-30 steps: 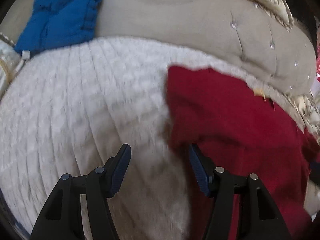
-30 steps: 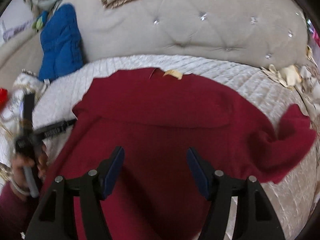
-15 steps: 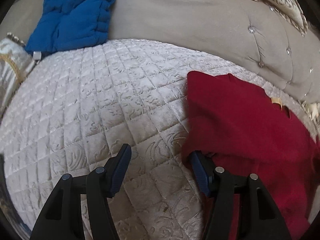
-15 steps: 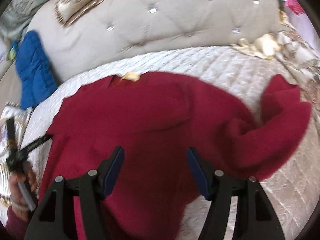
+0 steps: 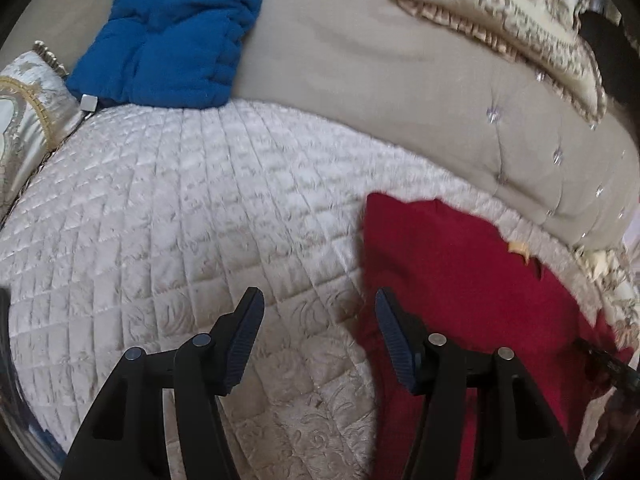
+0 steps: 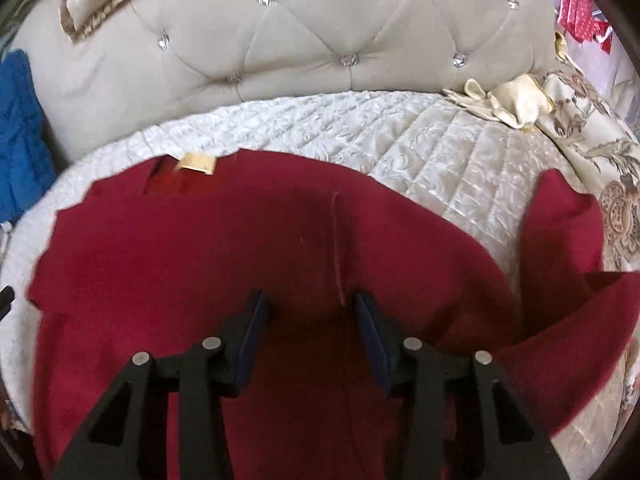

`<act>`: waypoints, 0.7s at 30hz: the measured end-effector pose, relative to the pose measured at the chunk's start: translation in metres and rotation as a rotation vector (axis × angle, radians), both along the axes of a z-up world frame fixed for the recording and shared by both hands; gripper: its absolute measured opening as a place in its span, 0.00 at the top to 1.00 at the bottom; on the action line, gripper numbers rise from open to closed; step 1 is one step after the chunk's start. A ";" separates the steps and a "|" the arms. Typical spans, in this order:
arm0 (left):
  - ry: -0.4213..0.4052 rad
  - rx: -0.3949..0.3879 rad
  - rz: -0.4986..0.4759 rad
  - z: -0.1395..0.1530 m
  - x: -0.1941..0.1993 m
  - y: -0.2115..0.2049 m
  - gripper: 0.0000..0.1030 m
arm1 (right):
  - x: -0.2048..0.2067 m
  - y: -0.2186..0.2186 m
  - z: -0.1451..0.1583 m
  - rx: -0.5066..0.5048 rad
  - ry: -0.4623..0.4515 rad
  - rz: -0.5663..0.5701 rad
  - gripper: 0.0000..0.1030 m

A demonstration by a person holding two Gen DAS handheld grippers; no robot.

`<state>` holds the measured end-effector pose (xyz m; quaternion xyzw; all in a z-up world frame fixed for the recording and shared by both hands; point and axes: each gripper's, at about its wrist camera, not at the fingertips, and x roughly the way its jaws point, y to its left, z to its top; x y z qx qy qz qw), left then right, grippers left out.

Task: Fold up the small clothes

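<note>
A dark red sweater [image 6: 200, 260] lies spread on the white quilted bedspread [image 6: 440, 148], its tan neck label [image 6: 197, 162] at the far edge. One sleeve [image 6: 560, 240] is bunched and folded at the right. My right gripper [image 6: 310, 300] hovers over the sweater's shoulder, its jaws closing. Red cloth and a seam lie between them, and the pads are not pressing on it. My left gripper [image 5: 319, 300] stands open over the bedspread [image 5: 180, 200], at the left edge of the sweater [image 5: 460, 280], with nothing between its fingers.
A beige tufted headboard [image 6: 300, 40] curves behind the bed. A blue quilted garment [image 5: 172, 32] leans on it at the left. A patterned pillow [image 5: 500, 4] lies on top. Crumpled cream cloth [image 6: 508, 98] and floral bedding [image 6: 600, 152] lie at the right.
My right gripper has slid right across the sweater and its jaws have narrowed. My left gripper has lifted a little off the sweater's left edge.
</note>
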<state>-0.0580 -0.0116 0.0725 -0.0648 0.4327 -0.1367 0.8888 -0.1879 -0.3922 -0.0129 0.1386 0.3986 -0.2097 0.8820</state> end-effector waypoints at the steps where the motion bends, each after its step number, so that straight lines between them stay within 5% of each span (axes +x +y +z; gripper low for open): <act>1: 0.000 -0.008 0.002 0.002 0.000 0.001 0.64 | -0.009 -0.003 0.009 0.006 -0.023 -0.002 0.52; 7: 0.035 -0.043 -0.016 0.000 0.000 -0.004 0.64 | -0.062 -0.057 0.071 -0.091 -0.117 -0.168 0.21; 11: 0.041 -0.018 -0.028 -0.004 -0.001 -0.013 0.64 | -0.052 -0.114 0.076 -0.017 -0.054 -0.264 0.21; 18: 0.048 0.025 -0.031 -0.011 0.005 -0.018 0.64 | -0.015 -0.188 0.023 0.037 0.226 -0.373 0.27; 19: 0.050 0.033 -0.026 -0.012 0.006 -0.018 0.64 | -0.019 -0.192 0.020 0.032 0.239 -0.404 0.37; 21: 0.059 0.026 -0.022 -0.014 0.008 -0.016 0.64 | -0.037 -0.193 0.026 0.101 0.103 -0.365 0.38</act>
